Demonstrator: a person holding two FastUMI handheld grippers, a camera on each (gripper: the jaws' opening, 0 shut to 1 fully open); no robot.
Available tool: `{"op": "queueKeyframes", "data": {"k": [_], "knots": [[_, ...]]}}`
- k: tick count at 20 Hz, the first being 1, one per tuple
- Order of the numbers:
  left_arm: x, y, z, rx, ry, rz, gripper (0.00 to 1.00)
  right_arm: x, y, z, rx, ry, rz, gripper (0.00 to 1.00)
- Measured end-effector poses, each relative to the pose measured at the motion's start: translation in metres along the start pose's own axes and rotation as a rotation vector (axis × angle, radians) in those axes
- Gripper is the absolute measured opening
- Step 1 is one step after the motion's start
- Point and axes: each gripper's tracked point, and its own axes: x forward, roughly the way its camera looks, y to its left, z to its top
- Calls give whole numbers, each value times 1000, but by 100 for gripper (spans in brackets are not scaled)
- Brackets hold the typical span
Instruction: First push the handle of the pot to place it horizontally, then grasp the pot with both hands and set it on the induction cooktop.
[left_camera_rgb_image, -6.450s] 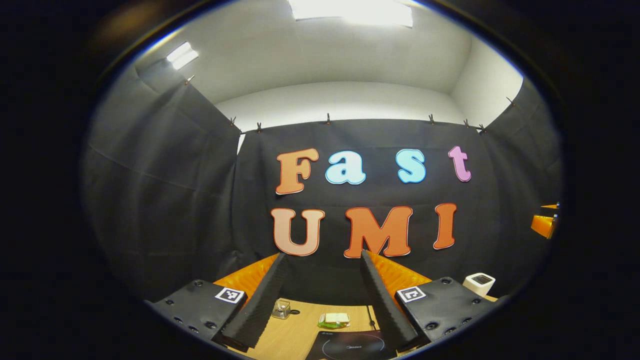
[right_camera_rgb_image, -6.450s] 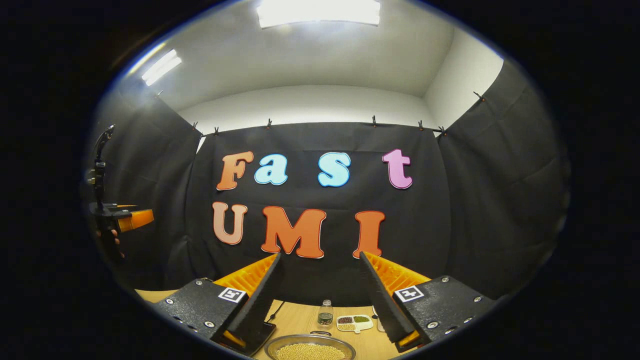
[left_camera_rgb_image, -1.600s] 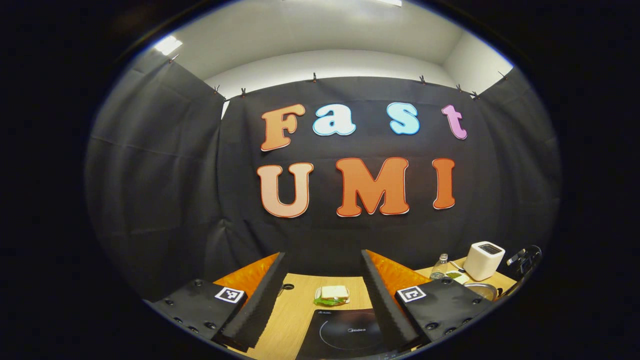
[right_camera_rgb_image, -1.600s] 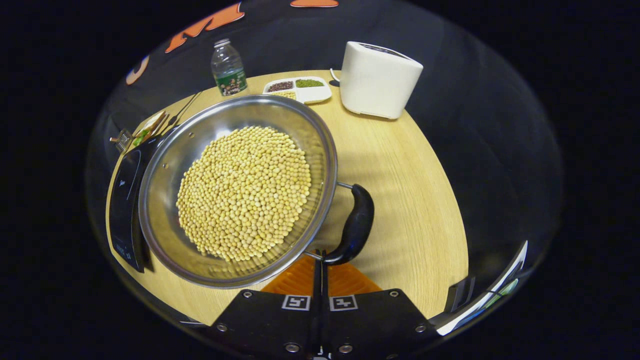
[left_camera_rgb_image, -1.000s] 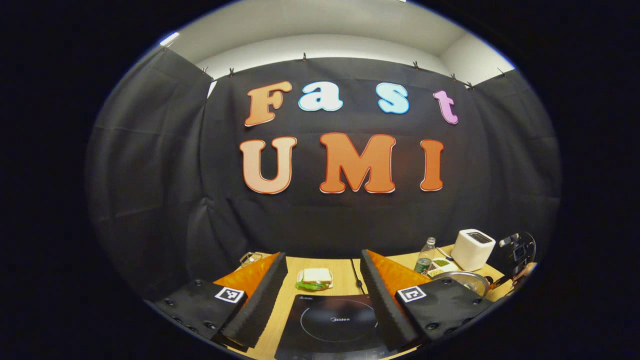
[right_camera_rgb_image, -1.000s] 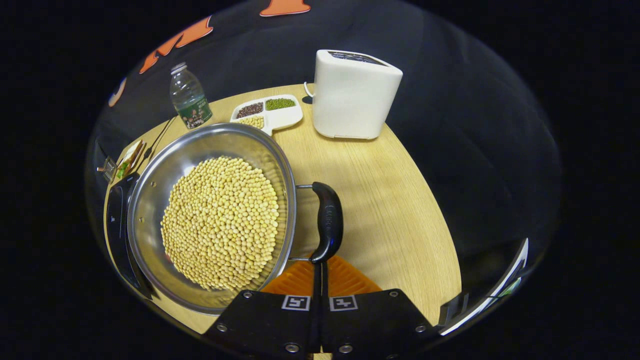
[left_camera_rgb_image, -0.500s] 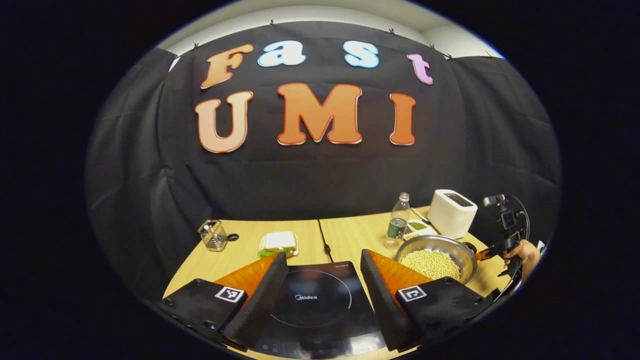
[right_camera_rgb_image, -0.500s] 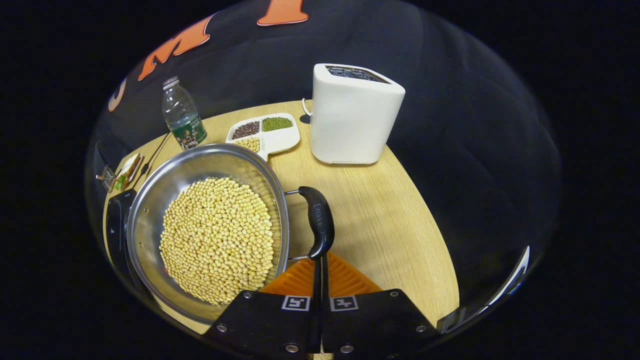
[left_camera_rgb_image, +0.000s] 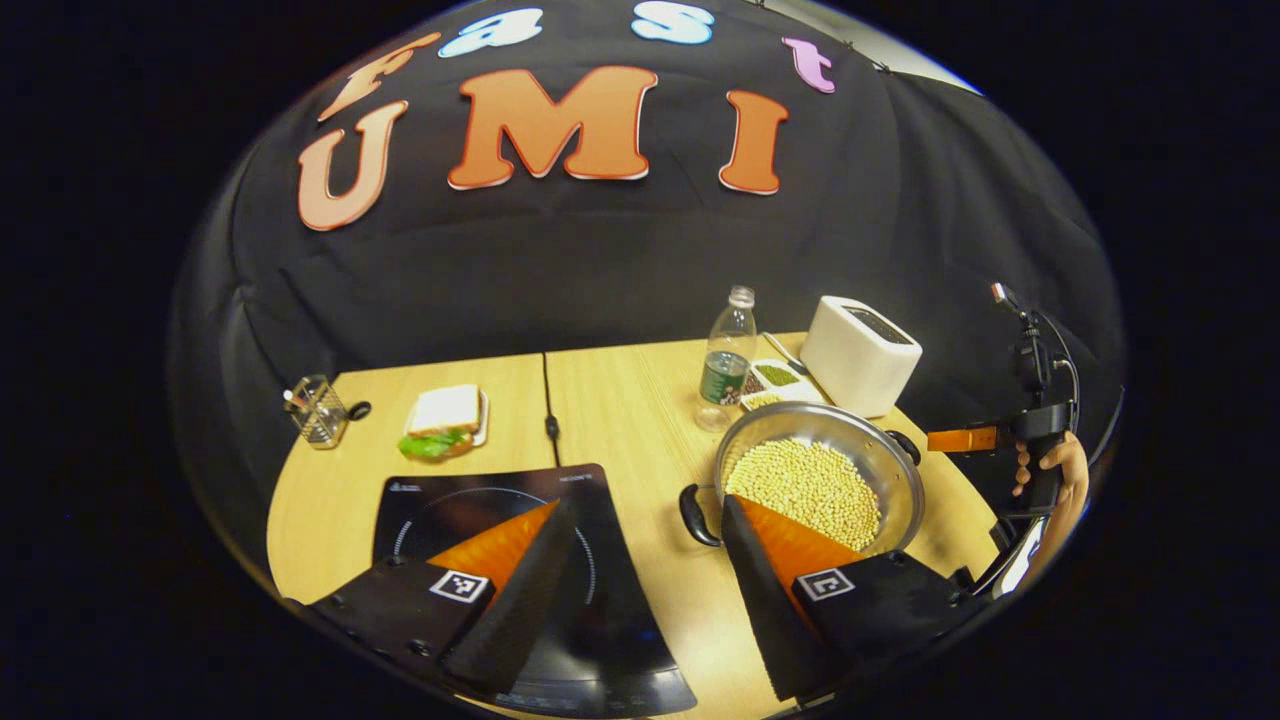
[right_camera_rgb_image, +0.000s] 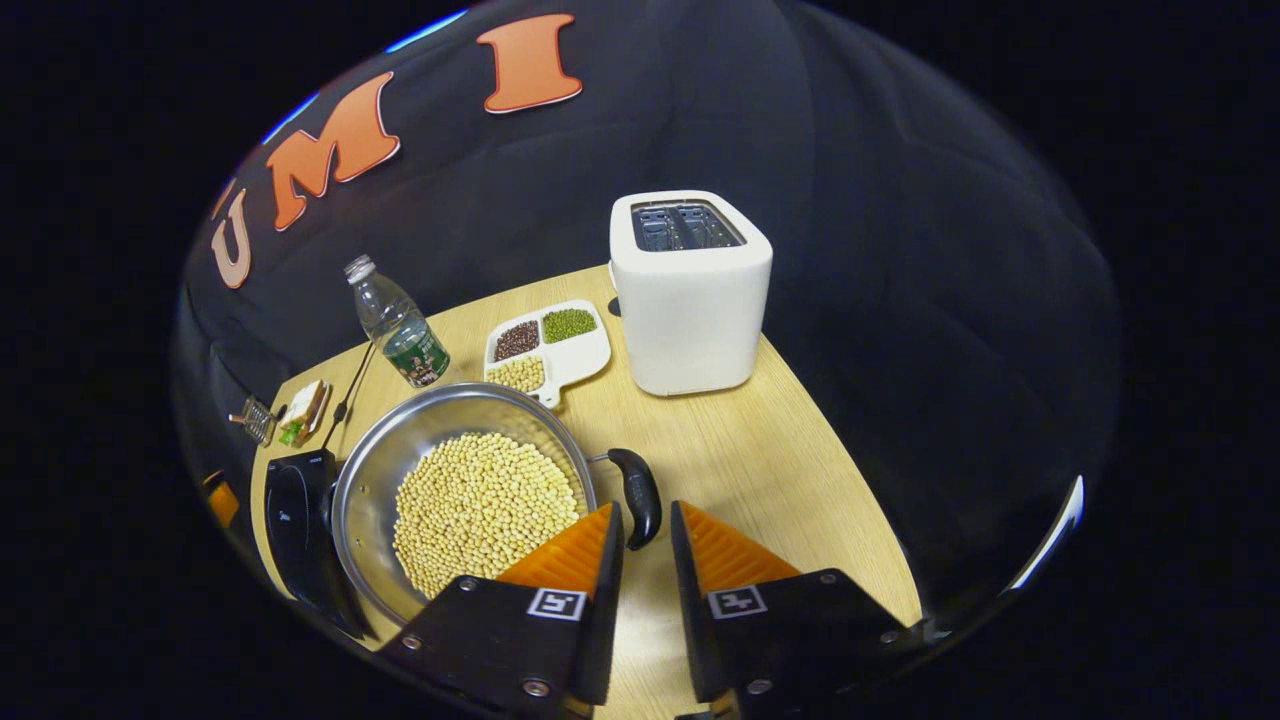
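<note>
pot (right_camera_rgb_image: 470, 490) of beans beside a midea-marked induction cooktop (left_camera_rgb_image: 500, 500).

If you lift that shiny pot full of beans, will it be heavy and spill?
Probably heavy: the pot holds a deep heap of beans. It has no lid, so tilting could spill them. The smooth metal looks slippery, so its handles seem safer.

You have one pot (right_camera_rgb_image: 380, 480) of beans with two black handles (left_camera_rgb_image: 692, 515), one cooktop (left_camera_rgb_image: 440, 500), one toaster (right_camera_rgb_image: 690, 295) and one water bottle (right_camera_rgb_image: 398, 325). There is also one divided dish (right_camera_rgb_image: 580, 355) with three compartments of beans, one sandwich (left_camera_rgb_image: 442, 420) and one small wire basket (left_camera_rgb_image: 315, 410).
</note>
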Motion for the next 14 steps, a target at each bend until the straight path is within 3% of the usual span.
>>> {"op": "queueKeyframes", "data": {"k": [1, 2, 4, 5, 6, 9, 14], "knots": [[13, -5, -5, -13, 33, -10, 98, 1, 5, 0, -11, 6, 14, 31], [27, -8, -8, -18, 63, -25, 95, 4, 10, 0, -26, 9, 27, 50], [50, -17, -26, -72, 158, -45, 96, 13, 15, -3, -68, 19, 21, 67], [62, -18, -33, -81, 187, -45, 85, 17, 18, -5, -86, 25, 19, 72], [73, -18, -40, -89, 210, -47, 85, 21, 21, -7, -96, 35, 19, 80], [101, -21, -45, -118, 239, -48, 86, 32, 21, -10, -105, 55, -4, 85], [136, -29, -64, -123, 303, -34, 86, 51, 14, -20, -136, 101, -39, 85]]}}
